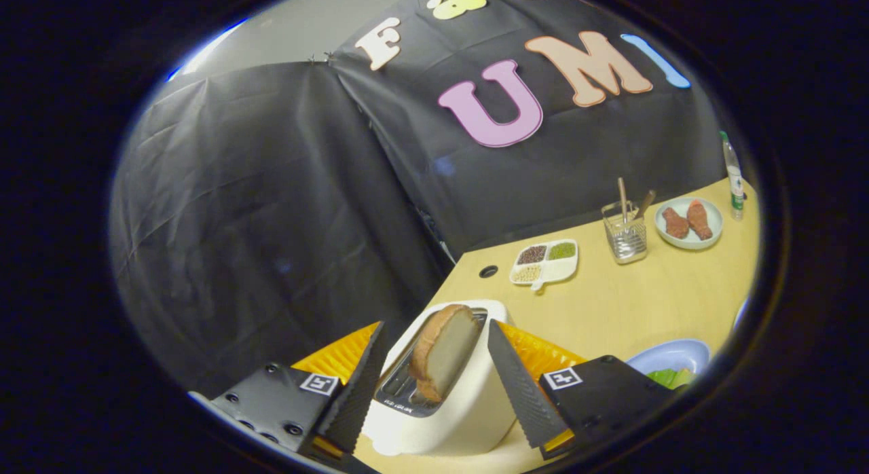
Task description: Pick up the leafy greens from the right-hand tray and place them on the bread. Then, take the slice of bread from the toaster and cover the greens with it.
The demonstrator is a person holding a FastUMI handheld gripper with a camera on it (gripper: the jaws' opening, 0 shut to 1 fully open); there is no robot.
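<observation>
Gripper (434,372) wide open, fingers either side of bread slice (445,352) w/o touching. Slice stands in toaster (448,406). Greens (669,377) in tray (669,355) to right.

The toaster (451,386) stands on the surface (631,304), between the two spread fingers of the tool (434,379), and a slice of bread (445,352) sticks up from its slot, apart from both fingers. To the right of the toaster, a tray (669,357) holds the leafy greens (669,377). Beyond the toaster lies a divided dish (545,262). Further right stands a utensil holder (625,238), then a plate (688,223), and a bottle (733,178) near the booth's wall.
</observation>
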